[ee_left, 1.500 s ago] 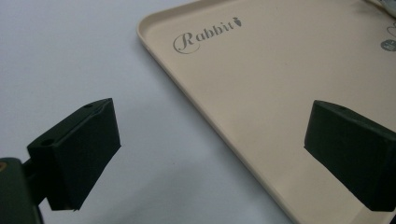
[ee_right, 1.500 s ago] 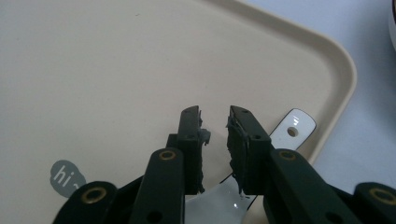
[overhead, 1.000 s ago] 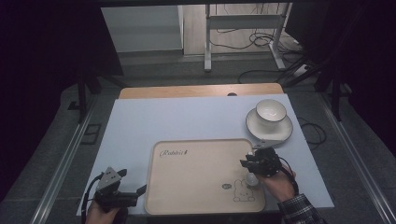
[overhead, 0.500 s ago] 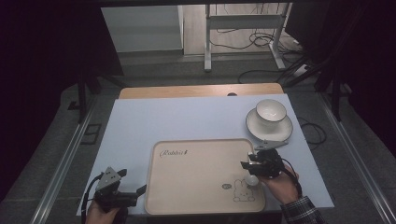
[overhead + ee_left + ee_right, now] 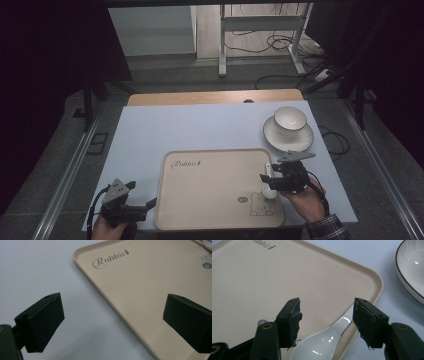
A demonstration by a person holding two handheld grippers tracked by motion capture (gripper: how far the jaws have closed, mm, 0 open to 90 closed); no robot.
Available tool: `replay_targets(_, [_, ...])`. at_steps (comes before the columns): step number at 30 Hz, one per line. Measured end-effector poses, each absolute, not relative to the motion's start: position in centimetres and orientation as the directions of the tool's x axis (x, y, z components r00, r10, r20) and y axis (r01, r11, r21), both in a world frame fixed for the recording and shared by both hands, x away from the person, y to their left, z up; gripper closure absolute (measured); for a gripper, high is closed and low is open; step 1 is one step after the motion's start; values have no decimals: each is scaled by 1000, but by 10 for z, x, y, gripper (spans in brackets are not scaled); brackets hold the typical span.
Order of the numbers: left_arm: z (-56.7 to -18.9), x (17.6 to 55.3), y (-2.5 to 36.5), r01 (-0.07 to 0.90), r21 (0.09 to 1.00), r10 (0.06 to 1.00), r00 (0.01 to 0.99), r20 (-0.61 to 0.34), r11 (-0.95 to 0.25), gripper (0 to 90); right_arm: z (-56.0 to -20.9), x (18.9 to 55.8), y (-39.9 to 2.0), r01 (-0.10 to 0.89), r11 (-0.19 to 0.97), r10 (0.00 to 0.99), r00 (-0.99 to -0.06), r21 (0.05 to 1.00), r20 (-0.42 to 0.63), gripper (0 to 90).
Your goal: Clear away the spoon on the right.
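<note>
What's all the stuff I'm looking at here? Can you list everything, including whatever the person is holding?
Pale blue rectangular table top: one, on a wooden table.
Beige rectangular plastic tray with "Rabbit" lettering: one, near middle of the table top.
White ceramic soup spoon: one, bowl inside the tray's right edge, handle lying over the rim.
White ceramic saucer with dark rim: one, far right of the table top.
White ceramic cup: one, standing on the saucer.
Left hand-held gripper: one, black, open, at the tray's near left corner.
Right hand-held gripper: one, black, open, over the spoon.
</note>
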State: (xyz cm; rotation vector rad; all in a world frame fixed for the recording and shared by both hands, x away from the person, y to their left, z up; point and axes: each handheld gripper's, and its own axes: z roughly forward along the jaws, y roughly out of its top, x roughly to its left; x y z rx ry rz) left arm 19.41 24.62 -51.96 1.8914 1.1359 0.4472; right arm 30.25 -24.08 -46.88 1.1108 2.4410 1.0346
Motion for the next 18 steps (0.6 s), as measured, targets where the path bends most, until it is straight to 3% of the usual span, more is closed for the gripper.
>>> replay_targets(18, [-520, 194, 245, 539, 812, 847, 520, -111, -224, 33, -463, 286, -255, 523, 422, 751, -659, 741, 37, 238])
